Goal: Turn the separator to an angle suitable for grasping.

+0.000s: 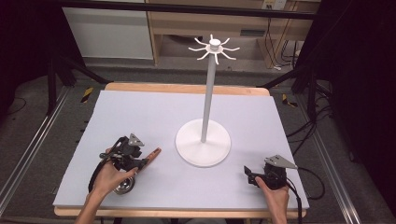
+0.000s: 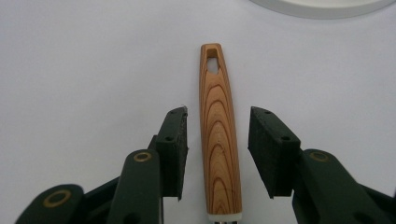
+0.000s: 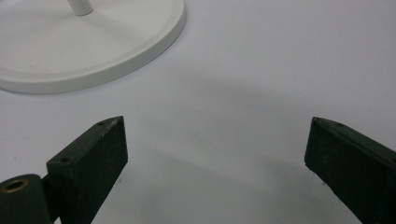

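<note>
A utensil with a striped wooden handle [image 1: 152, 155] and a shiny metal bowl [image 1: 123, 185] lies on the grey mat at the front left. In the left gripper view the handle [image 2: 219, 135] runs straight up between the jaws, its hanging hole at the far end. My left gripper [image 2: 219, 112] [image 1: 142, 161] straddles the handle with a gap on each side, so it is open and the pads do not press. My right gripper [image 1: 248, 175] [image 3: 215, 126] rests at the front right, wide open with only bare mat between its pads.
A white stand rises from mid-table: round base [image 1: 196, 161], thin pole [image 1: 208, 93], a ring of hooks on top [image 1: 214, 46]. Its base rim [image 2: 322, 7] lies just beyond the handle's tip and up-left of the right jaws [image 3: 93, 60]. The grey mat [image 1: 140, 112] covers the table.
</note>
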A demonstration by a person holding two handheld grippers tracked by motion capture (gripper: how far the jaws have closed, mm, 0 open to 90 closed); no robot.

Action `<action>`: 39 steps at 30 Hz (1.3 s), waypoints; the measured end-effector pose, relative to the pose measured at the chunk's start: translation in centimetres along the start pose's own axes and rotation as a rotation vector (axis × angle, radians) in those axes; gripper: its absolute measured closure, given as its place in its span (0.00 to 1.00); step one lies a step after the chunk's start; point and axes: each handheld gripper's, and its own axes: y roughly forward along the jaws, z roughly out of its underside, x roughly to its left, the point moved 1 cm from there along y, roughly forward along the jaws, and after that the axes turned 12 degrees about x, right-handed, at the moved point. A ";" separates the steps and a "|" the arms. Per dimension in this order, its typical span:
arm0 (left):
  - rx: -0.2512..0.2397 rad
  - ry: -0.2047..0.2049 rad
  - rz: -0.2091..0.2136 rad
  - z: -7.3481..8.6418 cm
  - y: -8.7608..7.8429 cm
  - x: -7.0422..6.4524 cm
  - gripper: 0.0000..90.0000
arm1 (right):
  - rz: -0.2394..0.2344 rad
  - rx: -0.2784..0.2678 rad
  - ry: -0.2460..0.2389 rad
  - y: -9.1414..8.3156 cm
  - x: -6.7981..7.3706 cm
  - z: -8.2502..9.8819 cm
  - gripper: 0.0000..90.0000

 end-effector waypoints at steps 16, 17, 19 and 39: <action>0.122 0.048 -0.006 -1.4 1.7 -0.1 0.66 | -0.011 0.012 0.008 0.0 0.0 0.0 0.07; 0.128 0.049 -0.003 -1.4 1.8 -0.1 0.66 | -0.007 0.011 0.006 0.1 0.0 0.0 0.07; 0.134 0.052 -0.005 -1.4 1.9 0.0 0.68 | -0.005 0.013 0.004 0.1 0.0 0.0 0.07; 0.187 0.032 0.036 -1.5 3.4 0.1 0.72 | -0.008 0.015 0.004 0.1 0.0 -0.1 0.07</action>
